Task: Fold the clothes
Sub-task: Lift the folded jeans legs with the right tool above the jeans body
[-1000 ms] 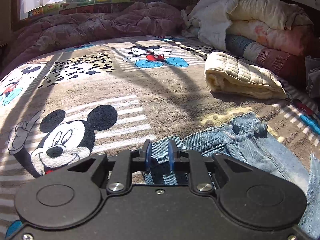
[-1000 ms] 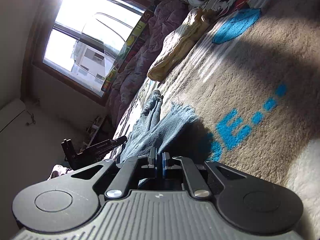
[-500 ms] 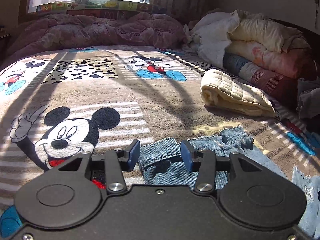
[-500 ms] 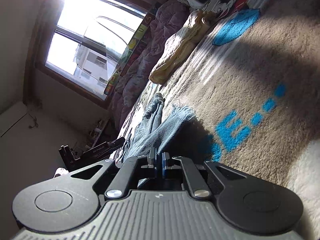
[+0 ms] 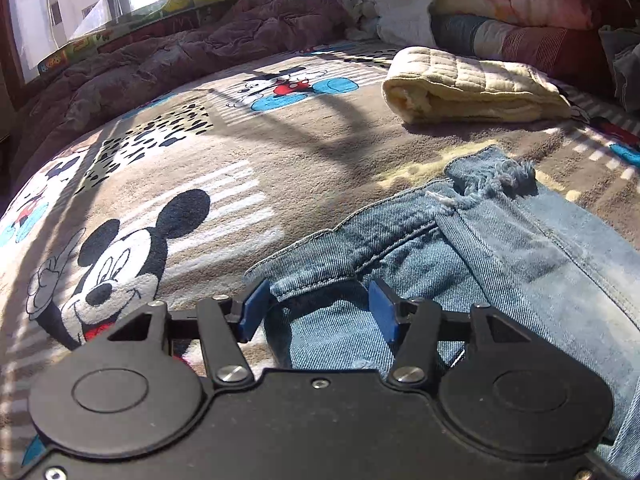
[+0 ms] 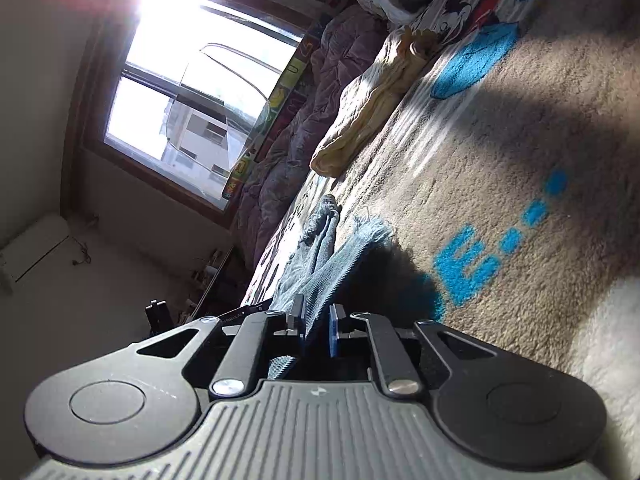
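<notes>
Blue jeans (image 5: 440, 248) lie flat on the cartoon-print blanket (image 5: 240, 168), with a frayed hem (image 5: 496, 184) folded up onto them. My left gripper (image 5: 318, 310) hovers low over the waistband edge. Its jaws are opening, and the denim lies between the blue pads (image 5: 254, 310) without being pressed. In the right wrist view the jeans (image 6: 332, 256) stretch away toward the window. My right gripper (image 6: 316, 324) is opening too: a narrow gap shows, with a denim edge still between the pads, lying against the left one.
A folded cream quilted cloth (image 5: 472, 88) lies beyond the jeans. Stacked quilts and pillows (image 5: 500, 0) fill the back right, and a purple duvet (image 5: 180, 52) runs under the window (image 6: 192, 100). Bare blanket stretches left of the jeans.
The left jaws, shut on the jeans waistband a second ago, have spread wide and let it go; the left gripper dropped closer to the denim. The right jaws parted slightly.
</notes>
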Demonstrator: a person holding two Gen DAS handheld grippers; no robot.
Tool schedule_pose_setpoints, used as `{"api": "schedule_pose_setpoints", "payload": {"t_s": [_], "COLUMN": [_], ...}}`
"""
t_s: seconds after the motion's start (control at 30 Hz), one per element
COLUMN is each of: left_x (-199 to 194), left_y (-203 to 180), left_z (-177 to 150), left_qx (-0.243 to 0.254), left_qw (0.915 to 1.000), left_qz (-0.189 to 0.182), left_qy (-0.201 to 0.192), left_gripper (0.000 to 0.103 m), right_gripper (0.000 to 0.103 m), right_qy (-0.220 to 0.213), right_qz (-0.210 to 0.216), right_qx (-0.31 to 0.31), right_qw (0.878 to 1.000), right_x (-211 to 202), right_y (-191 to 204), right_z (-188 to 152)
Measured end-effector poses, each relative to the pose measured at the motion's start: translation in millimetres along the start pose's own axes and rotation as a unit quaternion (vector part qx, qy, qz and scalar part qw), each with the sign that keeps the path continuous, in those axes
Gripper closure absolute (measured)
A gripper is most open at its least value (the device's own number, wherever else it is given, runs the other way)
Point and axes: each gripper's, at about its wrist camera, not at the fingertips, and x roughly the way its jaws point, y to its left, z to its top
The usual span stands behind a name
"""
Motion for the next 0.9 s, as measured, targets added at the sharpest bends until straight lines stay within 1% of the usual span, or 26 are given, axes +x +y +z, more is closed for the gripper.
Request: {"api": "schedule_pose_setpoints", "payload": {"t_s": [0.07, 0.1, 0.2, 0.33, 0.4, 0.43, 0.53, 0.6, 0.77, 0.83, 0.9], "left_x": [-17, -27, -67, -128, -155, -166, -193, -210, -233, -234, -222], "left_y": [16, 19, 21, 9, 1, -4, -18, -27, -46, -52, -65], "left_z": [2, 2, 0, -15, -26, -34, -60, -78, -124, -132, -138], "left_qx": [-0.039, -0.050, -0.066, -0.084, -0.091, -0.093, -0.097, -0.101, -0.123, -0.135, -0.135], "left_qw": [0.9984, 0.9977, 0.9958, 0.9920, 0.9906, 0.9903, 0.9909, 0.9912, 0.9906, 0.9887, 0.9877], "left_qz": [-0.035, -0.035, -0.014, -0.019, -0.015, -0.014, -0.017, -0.019, -0.028, -0.042, -0.066], "left_qy": [-0.022, -0.031, -0.062, -0.092, -0.101, -0.103, -0.092, -0.084, -0.052, -0.050, -0.043], "left_gripper": [0.048, 0.048, 0.049, 0.049, 0.058, 0.069, 0.075, 0.076, 0.077, 0.077, 0.077], "right_gripper": [0.090, 0.090, 0.090, 0.089, 0.089, 0.089, 0.088, 0.088, 0.088, 0.088, 0.088], "right_qy": [0.000, 0.000, 0.000, -0.002, -0.002, -0.002, 0.000, 0.002, 0.003, 0.004, 0.006], "right_qz": [0.000, 0.000, 0.001, 0.005, 0.007, 0.007, 0.008, 0.007, 0.005, 0.002, -0.002], "right_qx": [0.001, 0.001, 0.002, 0.003, 0.005, 0.005, 0.003, 0.001, -0.004, -0.006, -0.009], "right_qw": [1.000, 1.000, 1.000, 1.000, 1.000, 1.000, 1.000, 1.000, 1.000, 1.000, 1.000], "right_x": [1, 1, 2, 1, 1, 1, 1, 1, 1, 1, 2], "right_y": [0, 0, -1, -2, -3, -3, -5, -6, -5, -4, -3], "right_z": [0, 0, -1, -1, 0, 1, 1, 1, -1, -2, -3]}}
